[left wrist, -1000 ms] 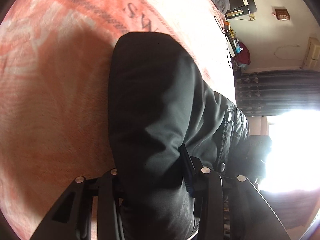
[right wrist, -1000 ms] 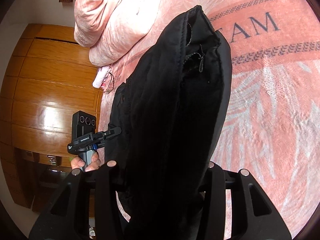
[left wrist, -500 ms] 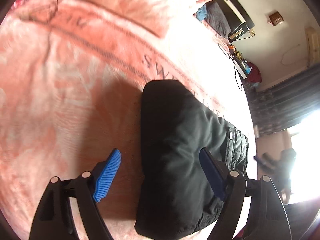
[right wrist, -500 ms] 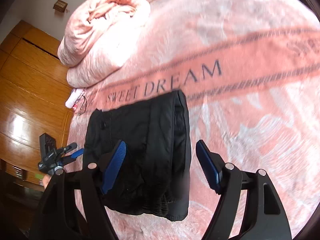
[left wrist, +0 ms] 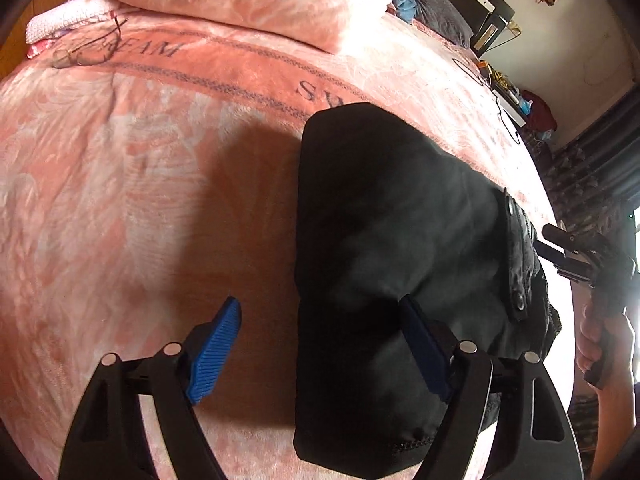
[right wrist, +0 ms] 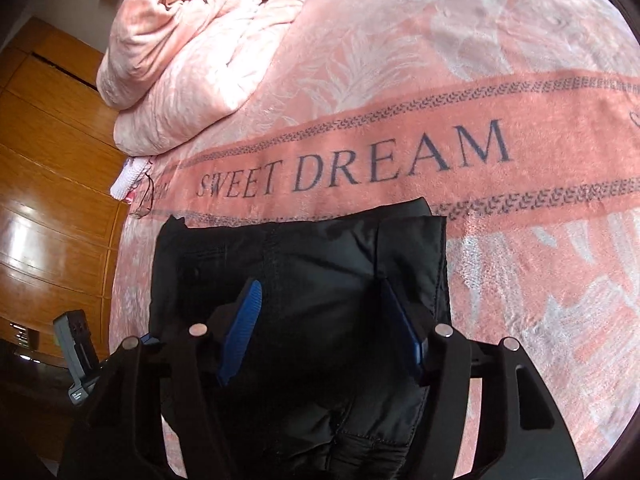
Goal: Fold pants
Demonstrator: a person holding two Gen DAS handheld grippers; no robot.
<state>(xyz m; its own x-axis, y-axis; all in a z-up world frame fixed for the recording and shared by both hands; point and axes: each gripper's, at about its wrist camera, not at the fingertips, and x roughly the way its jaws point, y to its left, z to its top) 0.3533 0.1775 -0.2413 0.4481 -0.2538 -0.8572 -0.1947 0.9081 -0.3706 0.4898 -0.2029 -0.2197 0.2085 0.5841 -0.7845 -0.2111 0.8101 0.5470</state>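
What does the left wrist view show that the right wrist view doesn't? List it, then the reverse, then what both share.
Only the left wrist view: a dark curtain, cluttered shelf, the right hand gripping its handle, and the left claw open, one pad over bare blanket.

Only the right wrist view: the full SWEET DREAM lettering, wooden wardrobe, and the right claw, its jaws closing above the pants without pressing them.

Both: the folded black pants on the pink blanket, the bundled pink duvet, and the eyeglasses.
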